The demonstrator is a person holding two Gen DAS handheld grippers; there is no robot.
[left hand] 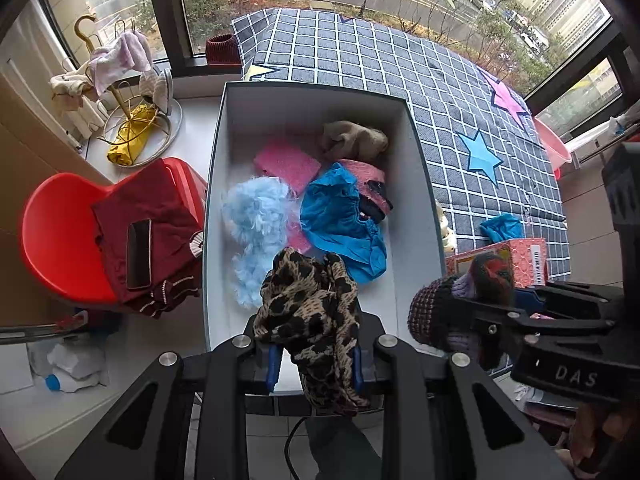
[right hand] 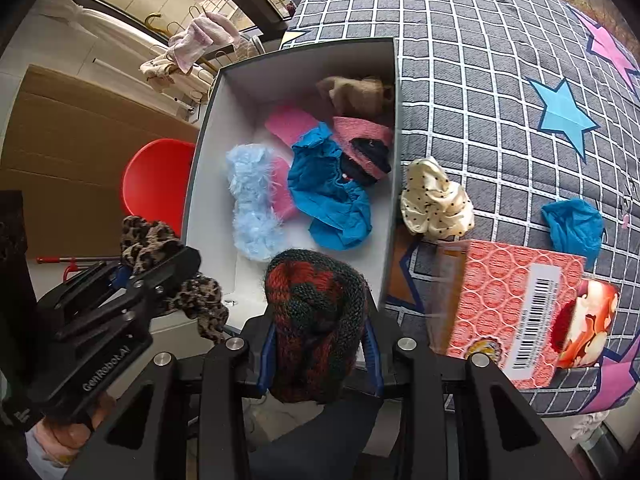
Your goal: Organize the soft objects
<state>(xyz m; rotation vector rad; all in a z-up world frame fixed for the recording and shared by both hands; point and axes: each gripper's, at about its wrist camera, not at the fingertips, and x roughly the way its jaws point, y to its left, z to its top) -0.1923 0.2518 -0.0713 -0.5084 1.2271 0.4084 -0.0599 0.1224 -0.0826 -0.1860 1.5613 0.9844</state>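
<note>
Left tool (left hand: 316, 356) clenches crumpled leopard-print scrunchie (left hand: 308, 308); right tool (right hand: 318, 354) clenches chunky knit bundle (right hand: 316, 304).

Behind the left gripper (left hand: 316, 364), lower end of the leopard-print cloth (left hand: 312, 312) hidden. Right of the right gripper (right hand: 320, 356), pink carton (right hand: 516, 308) print too blurred to read; below-left, holding hand (right hand: 56, 440) cropped.

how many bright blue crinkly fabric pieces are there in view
2. One bright blue crinkly fabric piece lies inside the white open box; the second blue piece lies outside it, on the grey checked mat. More may be buried under the pile.
</note>
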